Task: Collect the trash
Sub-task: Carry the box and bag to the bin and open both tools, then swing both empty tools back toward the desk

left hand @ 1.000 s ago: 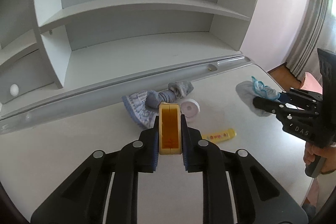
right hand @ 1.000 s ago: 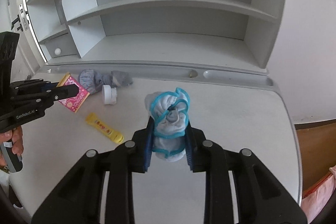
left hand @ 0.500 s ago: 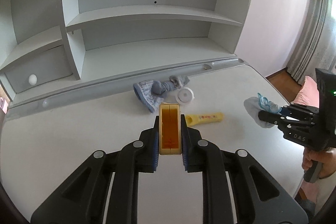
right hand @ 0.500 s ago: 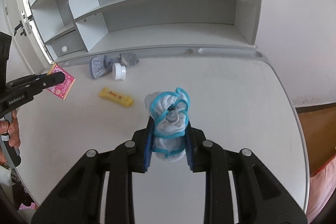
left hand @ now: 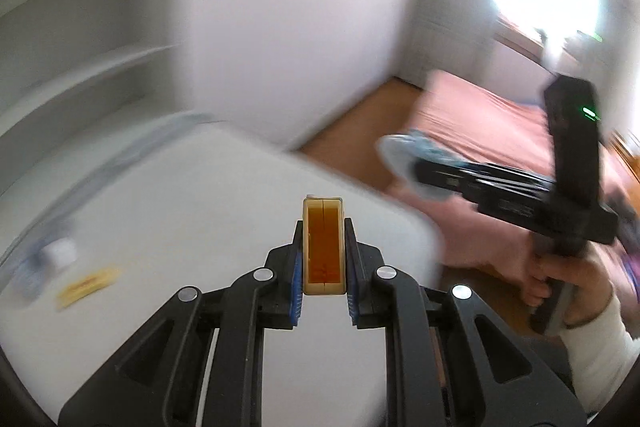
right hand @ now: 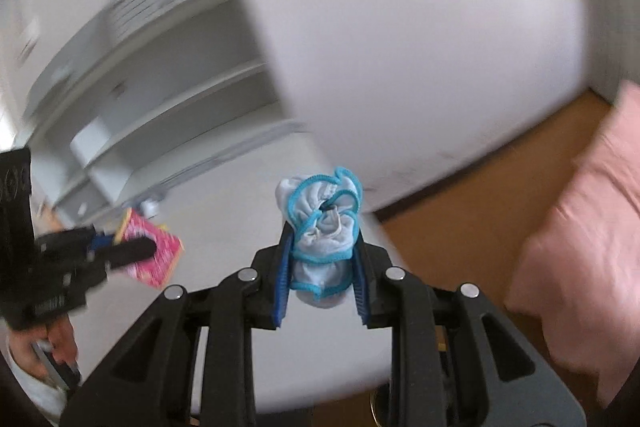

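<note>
My left gripper [left hand: 323,247] is shut on a small flat box [left hand: 323,247], yellow-orange on its edge; the right wrist view shows its pink printed face [right hand: 154,253]. My right gripper [right hand: 322,247] is shut on a crumpled white cloth with blue trim [right hand: 322,227], which also shows in the left wrist view [left hand: 408,163] beyond the desk's right edge. Both grippers are held above the white desk [left hand: 180,227]. A yellow packet [left hand: 88,285] and a white round lid [left hand: 60,251] lie blurred at the desk's left.
Both views are motion-blurred. White shelving [right hand: 160,99] stands behind the desk. A white wall [left hand: 288,27], wooden floor [right hand: 472,211] and a pink bed [left hand: 492,123] lie to the right. A blurred grey cloth [left hand: 24,275] lies by the lid.
Both grippers have swung sharply right, away from the shelves, toward the desk's right edge, floor and bed. Each keeps its hold. The desk items have slid to the left of view.
</note>
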The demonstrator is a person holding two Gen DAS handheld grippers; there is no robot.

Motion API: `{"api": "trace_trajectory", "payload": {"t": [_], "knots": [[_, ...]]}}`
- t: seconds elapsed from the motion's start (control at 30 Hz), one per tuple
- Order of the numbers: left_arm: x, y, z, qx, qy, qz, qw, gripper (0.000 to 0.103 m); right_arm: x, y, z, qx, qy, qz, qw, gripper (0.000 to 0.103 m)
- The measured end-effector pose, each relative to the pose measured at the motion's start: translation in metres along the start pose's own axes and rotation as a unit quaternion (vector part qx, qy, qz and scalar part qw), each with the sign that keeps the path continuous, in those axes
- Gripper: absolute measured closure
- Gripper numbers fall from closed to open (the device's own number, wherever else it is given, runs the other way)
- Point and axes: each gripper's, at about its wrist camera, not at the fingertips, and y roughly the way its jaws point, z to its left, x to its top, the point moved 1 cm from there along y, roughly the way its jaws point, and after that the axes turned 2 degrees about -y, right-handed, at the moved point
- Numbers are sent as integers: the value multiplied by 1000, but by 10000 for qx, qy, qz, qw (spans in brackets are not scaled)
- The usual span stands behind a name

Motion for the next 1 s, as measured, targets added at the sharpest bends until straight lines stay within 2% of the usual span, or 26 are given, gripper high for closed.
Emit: {"api": "trace_trajectory", "payload": {"t": [0.13, 0.27, 0.37, 0.43, 0.53, 0.7, 0.73, 0.77, 0.8, 0.83, 0.87, 0.9, 1.0], "knots": [[-4, 50, -81, -857, 738, 492, 9924, 87, -35, -26, -71, -404, 895, 182, 9950, 77], [-47, 117, -127, -1482, 755, 1317, 9772, 87, -76, -24, -132, -454, 1784, 532, 9815, 77], [-83, 169, -137, -1492, 677, 1822, 9695, 87, -111, 8, -167, -469, 2021, 1308, 9695, 77], [-103, 200, -138, -1502, 643, 2137, 9631, 87, -141, 41, -186, -295, 2191, 2006, 9544, 77], [-125, 232, -138, -1355, 678, 2485, 9567, 87, -174, 67, -204, -282, 2318, 2619, 9364, 77], [-130, 253, -145, -1248, 700, 2607, 9548, 86, -183, 69, -213, -140, 2383, 2659, 9340, 77], [-129, 254, -151, -1187, 733, 2551, 9568, 81, -181, 67, -215, -133, 2395, 2642, 9342, 75], [-130, 249, -151, -1129, 754, 2502, 9586, 73, -181, 68, -216, -143, 2434, 2622, 9337, 61], [-130, 246, -152, -1068, 761, 2469, 9601, 39, -180, 66, -220, -176, 2491, 2615, 9323, 32], [-128, 244, -153, -870, 772, 2334, 9654, 12, -181, 63, -224, -238, 2614, 2596, 9294, 20], [-128, 242, -150, -774, 768, 2206, 9693, 10, -180, 59, -224, -251, 2655, 2553, 9294, 13], [-126, 239, -150, -752, 761, 2106, 9717, 10, -181, 60, -223, -244, 2668, 2504, 9303, 13], [-123, 235, -153, -852, 648, 2128, 9712, 10, -178, 55, -230, -224, 2807, 2381, 9295, 13]]}}
